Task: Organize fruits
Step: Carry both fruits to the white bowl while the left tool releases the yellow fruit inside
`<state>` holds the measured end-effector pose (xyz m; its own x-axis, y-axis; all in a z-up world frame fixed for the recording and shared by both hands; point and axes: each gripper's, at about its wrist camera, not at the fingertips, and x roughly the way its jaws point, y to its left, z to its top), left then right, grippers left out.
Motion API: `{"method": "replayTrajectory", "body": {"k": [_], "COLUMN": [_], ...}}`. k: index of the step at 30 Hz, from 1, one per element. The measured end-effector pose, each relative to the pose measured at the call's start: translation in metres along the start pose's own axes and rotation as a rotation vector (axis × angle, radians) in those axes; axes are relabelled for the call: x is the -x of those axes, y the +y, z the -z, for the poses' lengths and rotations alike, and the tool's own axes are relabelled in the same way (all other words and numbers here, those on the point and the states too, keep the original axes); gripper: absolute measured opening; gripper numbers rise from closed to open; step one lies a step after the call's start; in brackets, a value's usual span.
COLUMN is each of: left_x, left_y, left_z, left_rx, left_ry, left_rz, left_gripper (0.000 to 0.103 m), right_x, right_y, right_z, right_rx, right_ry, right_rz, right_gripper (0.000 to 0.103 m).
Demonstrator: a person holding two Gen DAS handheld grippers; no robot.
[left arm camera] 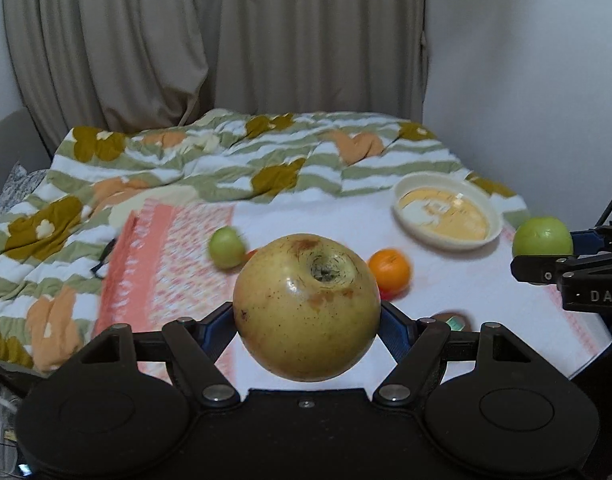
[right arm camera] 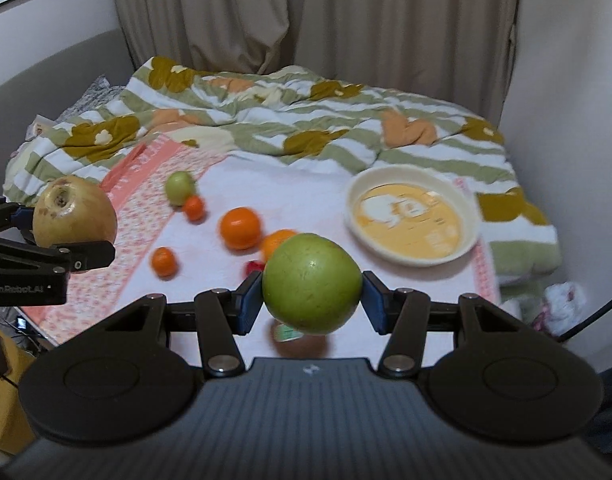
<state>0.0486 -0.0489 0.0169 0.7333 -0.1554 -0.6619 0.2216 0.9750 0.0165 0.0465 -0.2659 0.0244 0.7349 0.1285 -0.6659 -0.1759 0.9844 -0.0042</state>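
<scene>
With the left gripper (left arm camera: 307,312) clamping a big yellow apple (left arm camera: 306,307) at frame centre and the right gripper (right arm camera: 312,294) pinching a green apple (right arm camera: 311,283), both above the cloth, either round fruit is risking slipping out short of the bowl (right arm camera: 472,216) at right.

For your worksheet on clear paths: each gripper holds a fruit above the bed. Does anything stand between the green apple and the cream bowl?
Nothing visible does. The right gripper holds the green apple in the air, and the cream bowl lies ahead to its right, empty, over bare white cloth. The oranges lie to the left of that line.
</scene>
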Motion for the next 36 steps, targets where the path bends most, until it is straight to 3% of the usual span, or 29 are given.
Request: {"method": "replayTrajectory", "body": {"k": [10,18,27,36], "left_x": [-0.044,-0.114,-0.213,-0.288], "left_y": [-0.070,-0.103,-0.118,-0.148], "left_z": [-0.056,-0.103,-0.138,-0.144], "left_rx": [-0.016,-0.053,-0.092,-0.190], "left_ry": [-0.031,-0.007,0.080,0.142], "left_rz": [0.095,0.178,0.252,0.301], "left_gripper": [0.078,0.078,0.078,0.078], "right_x": [-0.017,-0.066,-0.142,-0.201], "right_y": [-0.094,-0.148,-0.179,-0.200], "right_z": [-0.035,-0.066,-0.093,-0.099], "right_rx": [-0.040,-0.113,-0.147,-0.159], "right_ry": [-0.005,0.018,0.061,0.124], "right_rz": [0.070,0.099,0.102,0.146], "right_gripper": [0.068,0.068,0.068,0.068]}}
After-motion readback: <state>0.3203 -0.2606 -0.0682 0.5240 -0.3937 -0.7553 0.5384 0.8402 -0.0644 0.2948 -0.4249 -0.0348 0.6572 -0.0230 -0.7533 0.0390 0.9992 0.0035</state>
